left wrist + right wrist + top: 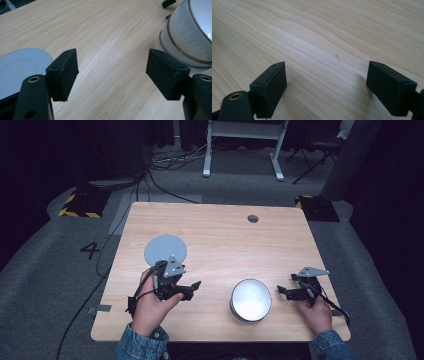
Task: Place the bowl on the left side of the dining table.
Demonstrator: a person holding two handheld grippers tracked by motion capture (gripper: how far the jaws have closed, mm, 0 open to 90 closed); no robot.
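A white bowl [250, 300] with a thin dark rim band stands near the table's front edge, between my two hands. A flat grey round plate [165, 249] lies to its left, farther back. My left gripper [192, 289] is held just in front of the plate, pointing right toward the bowl, jaws wide open and empty. In the left gripper view the bowl [186, 35] is at the upper right and the plate [17, 67] at the left beyond my left gripper [112, 68]. My right gripper [281, 291] sits right of the bowl, open, with bare wood between the jaws of the right gripper [327, 80].
The wooden table [220, 235] has a round cable hole [253, 218] at the back right. Beyond the table lie grey floor, cables and a white desk frame [245, 145]. Wood stretches bare behind the bowl.
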